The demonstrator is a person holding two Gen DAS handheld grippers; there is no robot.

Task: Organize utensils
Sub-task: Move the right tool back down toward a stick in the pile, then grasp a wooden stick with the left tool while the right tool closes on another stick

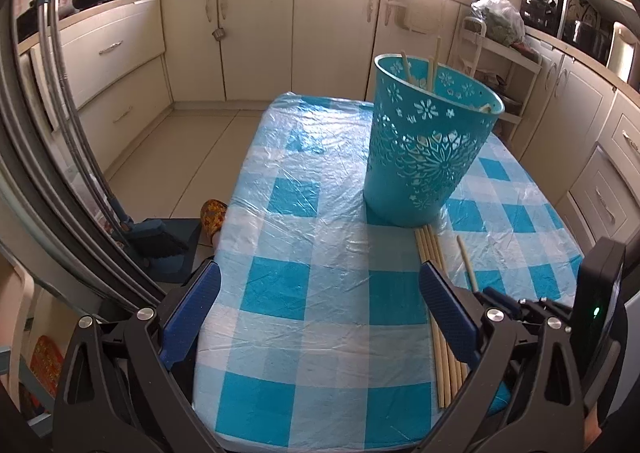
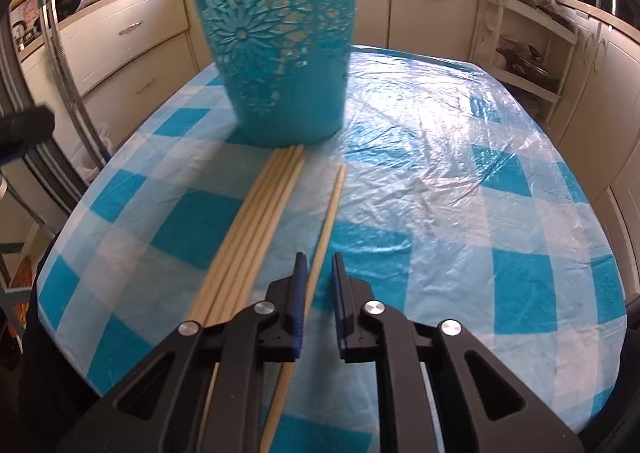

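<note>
The right gripper (image 2: 318, 273) is set with its fingers narrowed around a single chopstick (image 2: 330, 209) lying on the tabletop (image 2: 460, 189); a gap shows on one side, so no firm grip is seen. If closed off-centre, it could be rolled into the bundle of chopsticks (image 2: 256, 221) just beside, which touches the blue basket (image 2: 276, 37). The left gripper (image 1: 320, 309) is held wide open, empty.

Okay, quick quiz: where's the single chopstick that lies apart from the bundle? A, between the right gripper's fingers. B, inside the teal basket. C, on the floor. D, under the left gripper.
A: the lone chopstick runs between the right gripper fingers, beside the bundle.
</note>
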